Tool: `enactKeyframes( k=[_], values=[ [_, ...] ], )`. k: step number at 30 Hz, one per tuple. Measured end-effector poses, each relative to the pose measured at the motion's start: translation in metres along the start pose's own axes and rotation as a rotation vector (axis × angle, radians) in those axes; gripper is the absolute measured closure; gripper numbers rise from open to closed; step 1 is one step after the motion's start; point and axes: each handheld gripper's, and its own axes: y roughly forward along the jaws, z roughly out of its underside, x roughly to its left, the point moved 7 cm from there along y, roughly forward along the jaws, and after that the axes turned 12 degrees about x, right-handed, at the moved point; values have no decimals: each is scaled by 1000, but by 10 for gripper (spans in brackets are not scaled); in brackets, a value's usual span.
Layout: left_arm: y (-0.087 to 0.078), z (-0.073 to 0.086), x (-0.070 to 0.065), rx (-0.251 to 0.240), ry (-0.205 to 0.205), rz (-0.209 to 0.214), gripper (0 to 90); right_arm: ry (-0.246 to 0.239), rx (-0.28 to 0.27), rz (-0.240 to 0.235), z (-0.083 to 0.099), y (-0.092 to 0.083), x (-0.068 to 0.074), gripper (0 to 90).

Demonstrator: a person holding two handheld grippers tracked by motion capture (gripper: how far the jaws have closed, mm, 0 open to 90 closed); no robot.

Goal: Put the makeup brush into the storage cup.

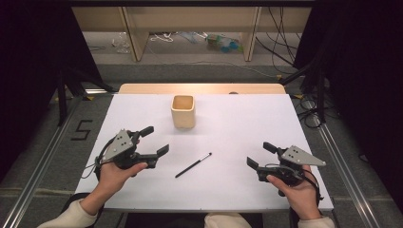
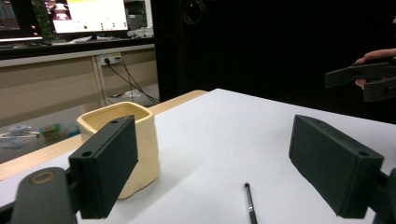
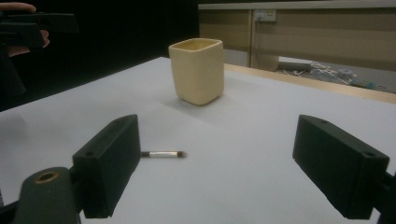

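White table (image 1: 237, 123) — upright cream cup (image 1: 183, 111), brush (image 1: 193, 165) apart

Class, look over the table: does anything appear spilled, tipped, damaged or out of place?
Nothing stands out. The cream cup stands upright and apart from the small brush, which lies flat on the white table. Both grippers, left and right, are open and hold nothing.

Cream sleeves; each black tool (image 1: 156, 140) carries a grey three-cornered plate.
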Motion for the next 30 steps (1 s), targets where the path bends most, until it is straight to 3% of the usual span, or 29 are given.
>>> enactKeyframes(
  k=[13, 30],
  values=[
    [26, -8, -8, 16, 12, 47, 154, 2, -10, -1, 0, 1, 0, 164],
    [47, -11, -16, 36, 38, 80, 154, -1, -11, -1, -1, 0, 0, 164]
  ],
)
